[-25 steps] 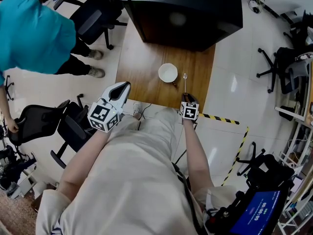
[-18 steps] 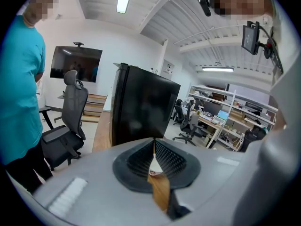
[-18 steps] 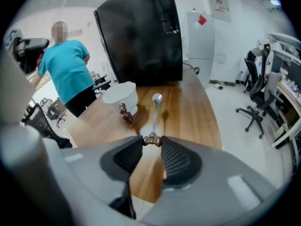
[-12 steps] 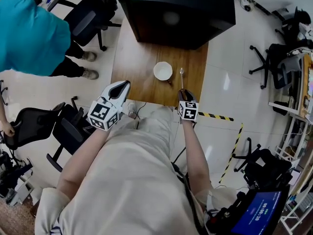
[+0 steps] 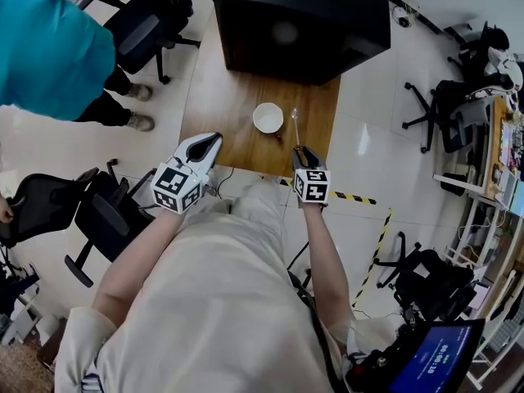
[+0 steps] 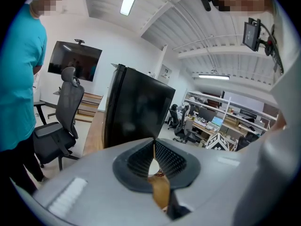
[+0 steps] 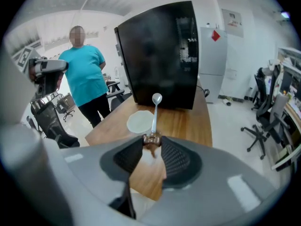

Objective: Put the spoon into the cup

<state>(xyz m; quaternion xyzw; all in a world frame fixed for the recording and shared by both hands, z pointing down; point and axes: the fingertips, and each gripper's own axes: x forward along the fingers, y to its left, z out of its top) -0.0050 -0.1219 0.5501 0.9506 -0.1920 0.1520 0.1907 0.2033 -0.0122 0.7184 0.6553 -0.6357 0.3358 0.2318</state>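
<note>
While our left gripper (image 6: 154, 146) sits pinched shut on nothing, our right gripper (image 7: 152, 141) clamps the spoon (image 7: 154, 111) by its handle, so we should carry its bowl left over the cup (image 7: 139, 122) on the table (image 7: 188, 121) and lower it in 1 steady move.

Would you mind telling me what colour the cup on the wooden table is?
The cup is white; it shows best in the head view.
</note>
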